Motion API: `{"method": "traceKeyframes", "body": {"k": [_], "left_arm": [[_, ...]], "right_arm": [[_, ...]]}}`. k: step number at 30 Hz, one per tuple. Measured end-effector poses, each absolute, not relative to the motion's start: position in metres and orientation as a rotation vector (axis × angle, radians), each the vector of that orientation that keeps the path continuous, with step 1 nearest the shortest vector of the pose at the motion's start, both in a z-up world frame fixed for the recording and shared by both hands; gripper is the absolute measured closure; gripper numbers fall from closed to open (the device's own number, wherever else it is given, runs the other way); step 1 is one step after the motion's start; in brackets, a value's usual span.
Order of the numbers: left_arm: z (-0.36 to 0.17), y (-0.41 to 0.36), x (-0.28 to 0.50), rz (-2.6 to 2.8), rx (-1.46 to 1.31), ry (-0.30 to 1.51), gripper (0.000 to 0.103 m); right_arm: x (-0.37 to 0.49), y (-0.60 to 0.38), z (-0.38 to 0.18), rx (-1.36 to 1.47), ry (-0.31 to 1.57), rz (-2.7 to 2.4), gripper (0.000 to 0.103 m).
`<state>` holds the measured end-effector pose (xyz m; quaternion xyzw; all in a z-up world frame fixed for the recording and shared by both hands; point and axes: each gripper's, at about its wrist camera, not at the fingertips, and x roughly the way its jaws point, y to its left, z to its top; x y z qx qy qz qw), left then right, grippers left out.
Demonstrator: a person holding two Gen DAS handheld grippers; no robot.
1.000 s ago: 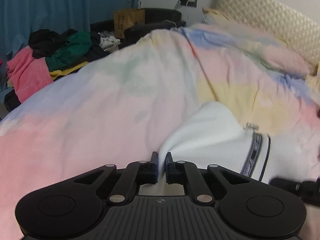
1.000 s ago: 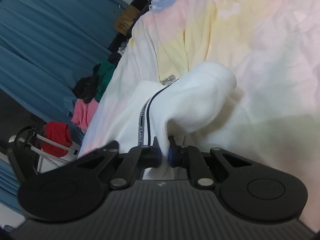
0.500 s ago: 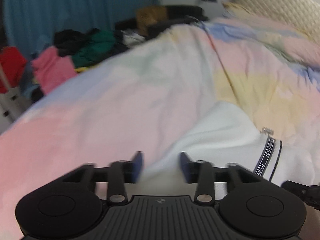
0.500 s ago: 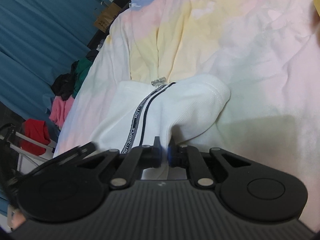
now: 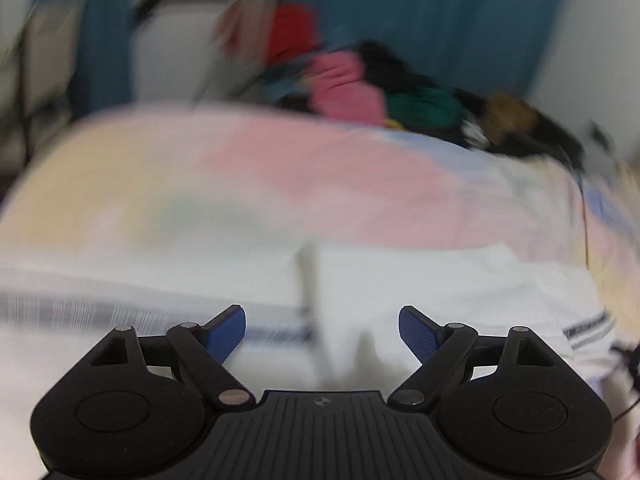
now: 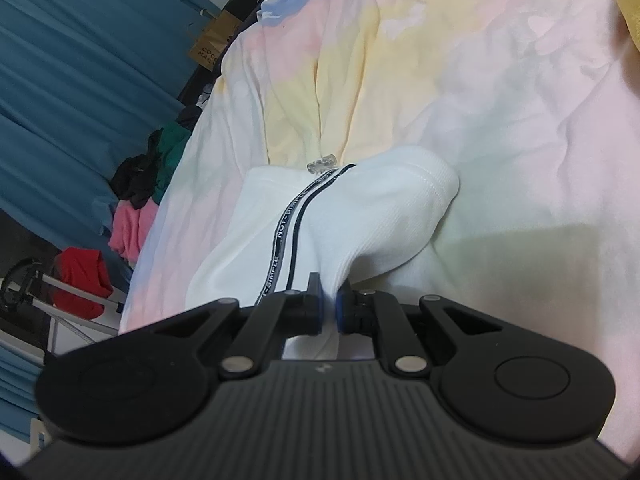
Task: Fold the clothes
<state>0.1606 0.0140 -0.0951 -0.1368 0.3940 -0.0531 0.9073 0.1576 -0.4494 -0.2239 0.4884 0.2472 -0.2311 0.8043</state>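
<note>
The right gripper (image 6: 329,307) is pinching a fold of the white garment (image 6: 360,216), its jaws pressed together on the cloth at six o'clock in its view. The left gripper (image 5: 322,334) is opening, its jaws spreading wide with nothing pressed between them; white cloth is lying under the gap, blurred.

The garment, with a dark striped band (image 6: 290,228) running along it, is resting bunched on the bed. It is looking partly doubled over, but I judge the folding is far from finished: one end is lifting off the covers in the right jaws and the shape is still loose, and more clothes are waiting.

The pastel duvet (image 6: 500,120) is covering the bed, rumpled. At ten o'clock in the right view a pile of clothes (image 6: 140,188) is sitting before blue curtains (image 6: 80,80).
</note>
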Motion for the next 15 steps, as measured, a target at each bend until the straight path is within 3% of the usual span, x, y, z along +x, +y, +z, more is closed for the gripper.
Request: {"method": "traceKeyframes", "body": {"k": [5,10,11,13,15], "left_arm": [[-0.114,0.034,0.167,-0.236,-0.535,0.832,0.019],[-0.125,0.02,0.184,-0.297,-0.525,0.858,0.032],[-0.128,0.018,0.185,-0.297,-0.518,0.851,0.039],[-0.131,0.017,0.185,-0.296,-0.511,0.843,0.066],[-0.132,0.023,0.185,-0.267,-0.527,0.845,0.082]], "right_arm": [[0.157,-0.446,-0.222,1.017,0.541,-0.504,0.093],[0.158,-0.443,-0.221,0.98,0.561,-0.509,0.093],[0.158,-0.443,-0.222,0.984,0.565,-0.51,0.093],[0.158,-0.443,-0.222,0.988,0.569,-0.514,0.092],[0.158,-0.441,-0.222,0.981,0.57,-0.52,0.092]]}}
